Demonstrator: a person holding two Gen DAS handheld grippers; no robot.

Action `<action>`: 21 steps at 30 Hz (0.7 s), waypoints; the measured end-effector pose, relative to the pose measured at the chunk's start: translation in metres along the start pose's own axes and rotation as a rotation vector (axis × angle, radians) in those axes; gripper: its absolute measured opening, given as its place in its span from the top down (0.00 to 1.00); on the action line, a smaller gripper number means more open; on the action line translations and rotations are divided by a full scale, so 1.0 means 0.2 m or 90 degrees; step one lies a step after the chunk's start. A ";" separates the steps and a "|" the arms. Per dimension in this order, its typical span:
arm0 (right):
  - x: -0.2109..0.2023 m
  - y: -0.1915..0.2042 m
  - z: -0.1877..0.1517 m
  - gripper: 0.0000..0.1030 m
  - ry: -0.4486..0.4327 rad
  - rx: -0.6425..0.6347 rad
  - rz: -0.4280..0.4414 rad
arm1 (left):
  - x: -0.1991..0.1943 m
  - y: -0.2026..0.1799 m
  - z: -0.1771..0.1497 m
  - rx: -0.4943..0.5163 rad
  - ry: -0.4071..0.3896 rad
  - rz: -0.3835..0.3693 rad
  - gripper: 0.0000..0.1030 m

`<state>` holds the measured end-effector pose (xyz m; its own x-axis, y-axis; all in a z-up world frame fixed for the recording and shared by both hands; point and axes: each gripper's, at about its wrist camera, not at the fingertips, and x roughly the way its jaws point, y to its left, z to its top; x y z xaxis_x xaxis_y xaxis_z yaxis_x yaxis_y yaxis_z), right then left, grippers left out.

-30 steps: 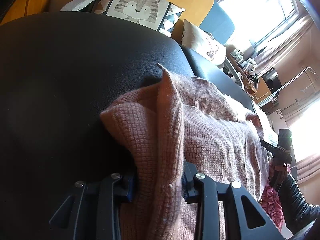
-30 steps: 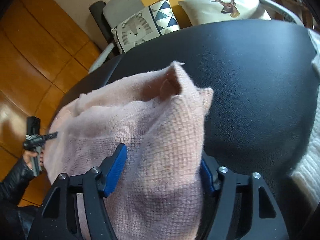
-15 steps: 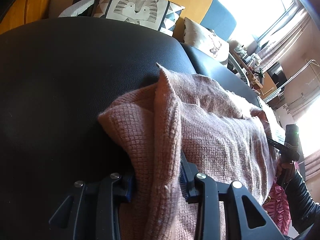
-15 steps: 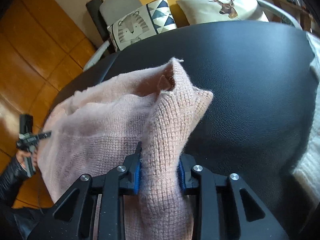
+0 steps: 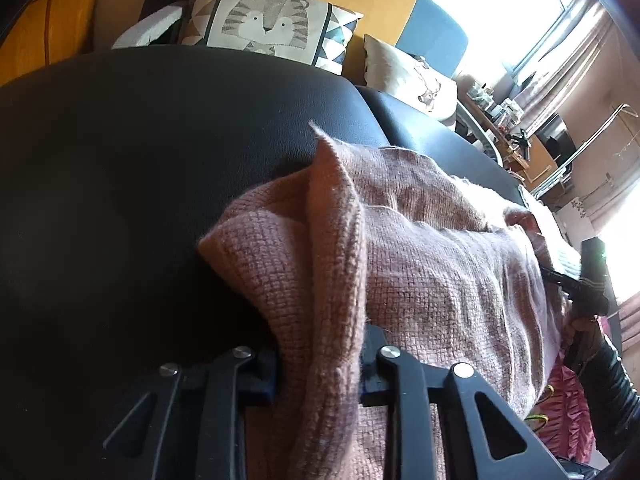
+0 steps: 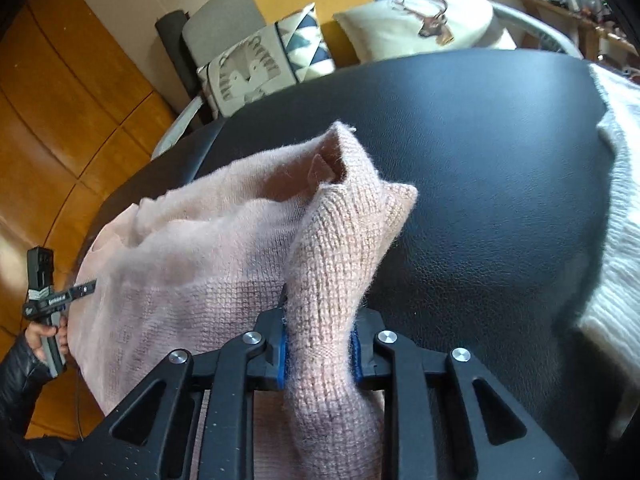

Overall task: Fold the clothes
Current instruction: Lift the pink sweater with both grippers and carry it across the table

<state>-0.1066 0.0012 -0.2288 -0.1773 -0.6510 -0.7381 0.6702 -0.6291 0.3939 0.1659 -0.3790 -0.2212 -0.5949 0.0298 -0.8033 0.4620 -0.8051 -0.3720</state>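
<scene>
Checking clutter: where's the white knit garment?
Right wrist view, far right edge: white knit garment on the black leather surface, right of the pink knit sweater.

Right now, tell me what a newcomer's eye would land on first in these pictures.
The pink knitted sweater, bunched on the black padded surface, with the left gripper and right gripper each closing on a fold of it. Behind the surface, the tiger cushion leans on a sofa, and a white knit lies at the right.
</scene>
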 end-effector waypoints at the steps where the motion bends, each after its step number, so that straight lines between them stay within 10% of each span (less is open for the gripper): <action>1: -0.03 0.01 0.00 0.78 -0.010 -0.002 -0.006 | -0.01 -0.01 0.00 0.004 -0.003 0.005 0.78; 21: -0.21 0.65 0.24 0.80 -0.083 -0.154 0.017 | -0.58 0.12 -0.08 -0.038 -0.142 0.034 0.79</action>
<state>-0.0462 -0.0734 -0.1193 -0.2375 -0.7255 -0.6459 0.8258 -0.5009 0.2590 0.2566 -0.3917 -0.1442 -0.6962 -0.1487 -0.7023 0.5309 -0.7651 -0.3643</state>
